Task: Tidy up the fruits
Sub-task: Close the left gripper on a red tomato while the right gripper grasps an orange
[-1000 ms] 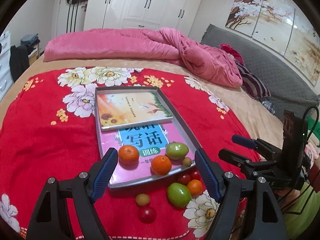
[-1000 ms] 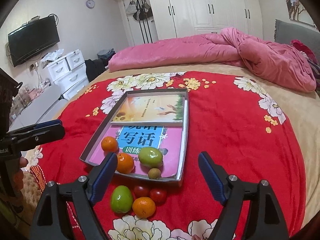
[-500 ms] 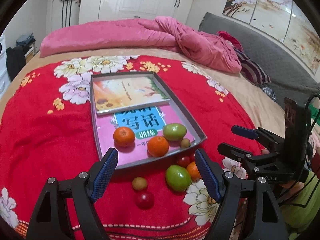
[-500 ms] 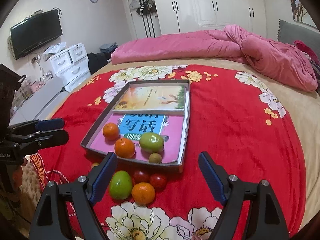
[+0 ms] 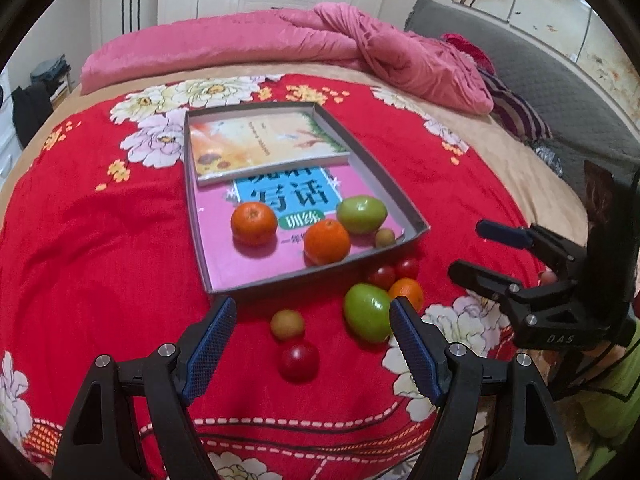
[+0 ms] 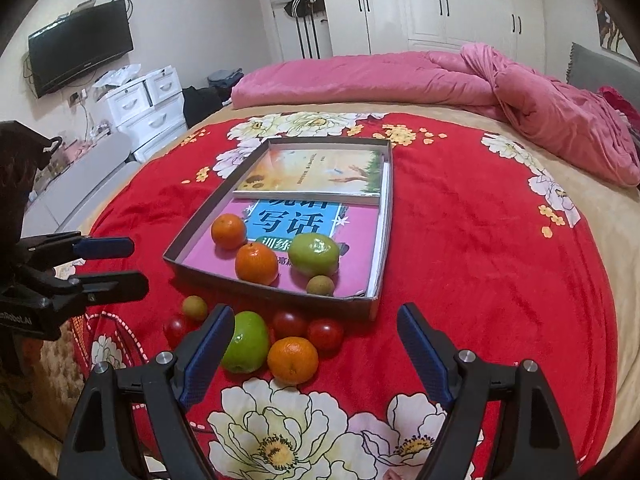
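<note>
A grey tray on the red flowered blanket holds two books, two oranges, a green fruit and a small brown fruit. In front of the tray lie a green fruit, an orange, red cherry tomatoes and a brown fruit. My left gripper is open and empty, above the brown fruit and a tomato. My right gripper is open and empty, above the loose orange.
A pink duvet lies across the far side of the bed. A grey headboard is at the right. White drawers and a wall TV stand at the left. The bed edge is close behind both grippers.
Both grippers have drawn back and lowered toward the near bed edge, so the tray and loose fruits sit farther ahead. Both stay open. No fruit has moved.
</note>
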### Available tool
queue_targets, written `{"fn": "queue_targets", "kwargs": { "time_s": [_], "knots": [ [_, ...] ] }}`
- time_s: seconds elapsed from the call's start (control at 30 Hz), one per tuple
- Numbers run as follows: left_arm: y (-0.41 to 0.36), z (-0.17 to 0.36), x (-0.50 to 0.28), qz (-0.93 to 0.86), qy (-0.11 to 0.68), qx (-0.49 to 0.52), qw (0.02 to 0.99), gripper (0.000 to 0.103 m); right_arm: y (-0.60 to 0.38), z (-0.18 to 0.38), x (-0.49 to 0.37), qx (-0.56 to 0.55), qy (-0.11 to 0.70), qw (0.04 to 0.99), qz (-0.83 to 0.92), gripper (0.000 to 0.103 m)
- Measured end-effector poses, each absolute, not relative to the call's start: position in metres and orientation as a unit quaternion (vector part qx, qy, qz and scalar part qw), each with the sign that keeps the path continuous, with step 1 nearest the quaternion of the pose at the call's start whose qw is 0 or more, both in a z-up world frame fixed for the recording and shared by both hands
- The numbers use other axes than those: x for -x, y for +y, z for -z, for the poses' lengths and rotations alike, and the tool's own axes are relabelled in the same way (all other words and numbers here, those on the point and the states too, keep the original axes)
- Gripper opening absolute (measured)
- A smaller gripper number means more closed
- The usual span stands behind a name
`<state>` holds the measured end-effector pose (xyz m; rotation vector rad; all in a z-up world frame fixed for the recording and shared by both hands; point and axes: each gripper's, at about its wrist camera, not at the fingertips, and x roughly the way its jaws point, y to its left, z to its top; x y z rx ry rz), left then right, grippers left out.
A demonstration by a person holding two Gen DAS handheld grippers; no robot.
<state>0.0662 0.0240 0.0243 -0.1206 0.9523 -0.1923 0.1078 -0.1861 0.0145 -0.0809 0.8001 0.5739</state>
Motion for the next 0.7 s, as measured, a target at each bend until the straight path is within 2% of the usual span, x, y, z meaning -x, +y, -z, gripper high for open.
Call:
{"fn": "queue_targets", "kwargs": {
  "time_s": [0.7],
  "knots": [
    [0.025,0.012,-0.067,0.08,0.505,0.069,0.856,0.08,-0.184,0.005,-0.102,0.064,0.401,0.874,-0.266,0.083]
  ]
}}
